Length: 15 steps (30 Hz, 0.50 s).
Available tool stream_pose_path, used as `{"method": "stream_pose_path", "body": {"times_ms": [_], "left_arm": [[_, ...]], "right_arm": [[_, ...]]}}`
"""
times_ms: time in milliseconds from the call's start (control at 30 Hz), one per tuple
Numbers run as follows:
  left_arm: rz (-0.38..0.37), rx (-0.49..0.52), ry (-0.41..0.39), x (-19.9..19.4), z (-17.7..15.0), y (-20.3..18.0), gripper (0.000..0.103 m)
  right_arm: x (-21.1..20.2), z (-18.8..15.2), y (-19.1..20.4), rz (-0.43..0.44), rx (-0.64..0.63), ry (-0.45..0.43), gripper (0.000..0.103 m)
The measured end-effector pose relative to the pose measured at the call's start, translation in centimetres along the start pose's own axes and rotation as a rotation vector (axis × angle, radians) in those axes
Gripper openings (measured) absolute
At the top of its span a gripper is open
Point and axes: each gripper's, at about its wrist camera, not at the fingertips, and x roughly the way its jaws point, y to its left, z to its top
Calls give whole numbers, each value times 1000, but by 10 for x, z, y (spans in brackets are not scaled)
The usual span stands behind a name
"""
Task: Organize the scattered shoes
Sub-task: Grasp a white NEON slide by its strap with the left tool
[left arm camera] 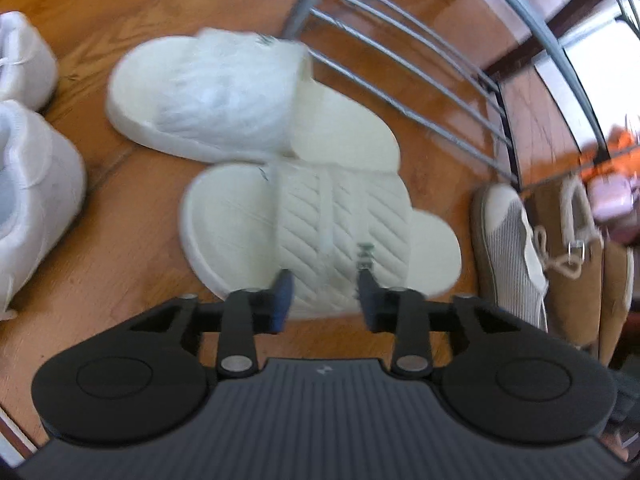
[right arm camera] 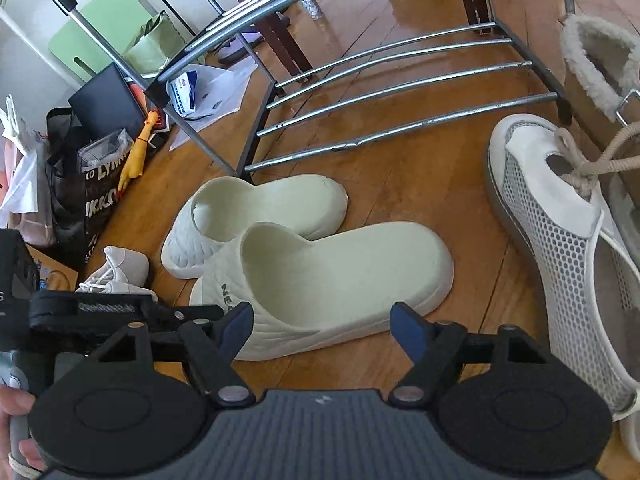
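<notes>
Two cream quilted slides (right arm camera: 320, 264) lie overlapping just before the shoe rack (right arm camera: 400, 120). Left gripper (left arm camera: 326, 296) partly parted, right gripper (right arm camera: 320, 332) wide apart, both empty. Only the right view shows the mesh sneaker's (right arm camera: 560, 240) honeycomb weave.

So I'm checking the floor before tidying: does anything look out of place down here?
Yes. The two cream slides lie crossed, one partly over the other, on the floor in front of the metal shoe rack, whose lower bars are bare. A mesh sneaker lies loose beside them.

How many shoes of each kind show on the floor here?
Cream slides: 2
White sneakers: 2
Mesh lace-up shoe: 1
Tan fur-lined boot: 1 clearly seen
Total: 6
</notes>
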Motion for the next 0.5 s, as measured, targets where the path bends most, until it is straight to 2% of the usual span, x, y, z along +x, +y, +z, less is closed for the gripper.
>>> {"method": "stream_pose_path", "body": {"times_ms": [33, 100, 200, 233, 300, 333, 367, 400, 433, 467, 500], "left_arm": [[-2, 5, -9, 0, 1, 1, 47], [-8, 16, -24, 0, 4, 1, 55], [3, 48, -14, 16, 10, 0, 83], [10, 61, -8, 25, 13, 0, 103], [4, 52, -44, 37, 10, 1, 103], [-15, 62, -57, 34, 7, -4, 100], [-38, 75, -69, 30, 4, -9, 75], [-60, 88, -82, 25, 1, -13, 54], [-66, 90, -83, 24, 1, -15, 51], [-54, 97, -77, 19, -1, -22, 39], [-40, 108, -66, 13, -3, -30, 37]], "right_arm": [[0, 0, 0, -2, 1, 2, 77], [1, -1, 0, -3, -1, 6, 77], [1, 0, 0, -1, 1, 5, 77], [1, 0, 0, 2, 3, 4, 77], [1, 0, -1, 4, 5, 2, 77], [0, 0, -1, 5, 6, 0, 77], [-1, 0, -3, 3, 10, -3, 77], [-2, 0, -4, 1, 15, -6, 77], [-2, 0, -5, 0, 18, -7, 77], [-4, 1, -7, -1, 28, -13, 77], [-6, 1, -9, -1, 36, -19, 77]]}}
